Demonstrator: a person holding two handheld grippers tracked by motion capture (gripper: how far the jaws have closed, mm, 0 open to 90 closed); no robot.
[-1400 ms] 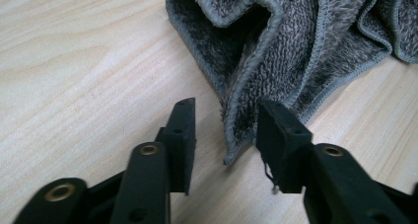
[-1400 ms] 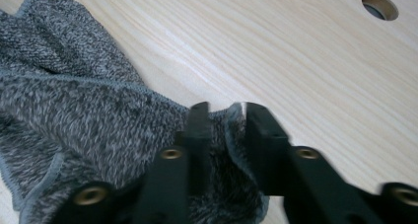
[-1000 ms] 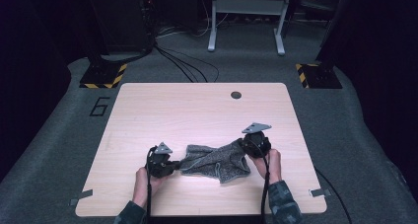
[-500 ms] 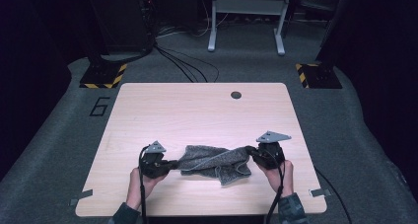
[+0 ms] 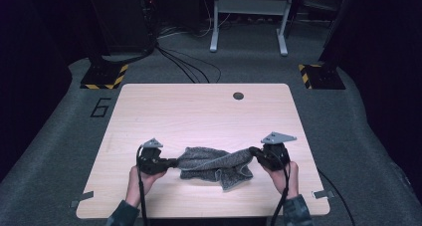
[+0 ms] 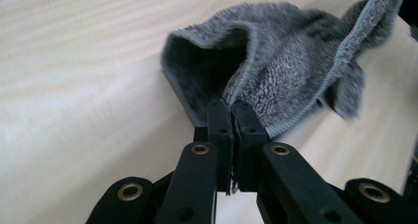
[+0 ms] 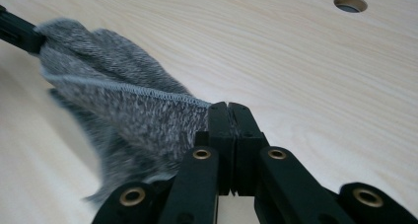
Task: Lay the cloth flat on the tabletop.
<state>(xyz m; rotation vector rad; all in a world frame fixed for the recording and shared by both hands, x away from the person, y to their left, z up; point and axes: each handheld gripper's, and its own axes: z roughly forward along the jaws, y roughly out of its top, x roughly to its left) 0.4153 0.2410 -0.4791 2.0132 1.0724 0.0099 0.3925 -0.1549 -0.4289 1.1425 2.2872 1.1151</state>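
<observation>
High view: fixed above the near side, facing forward and down, far enough to take in the whole table (image 5: pixel 209 111) and floor beyond. Left gripper view: very near, low over the wood, looking along the own jaws of the left gripper (image 6: pixel 230 110) into the grey towel (image 6: pixel 291 61). Right gripper view: equally near and low, looking along the right gripper (image 7: pixel 229 110) across the tabletop to the round hole (image 7: pixel 350 3). Shared by all three: the towel and the wood around it

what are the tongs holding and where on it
Both hold the grey towel: the left tongs are shut on its stitched edge at one end, the right tongs on the opposite end's edge.
</observation>
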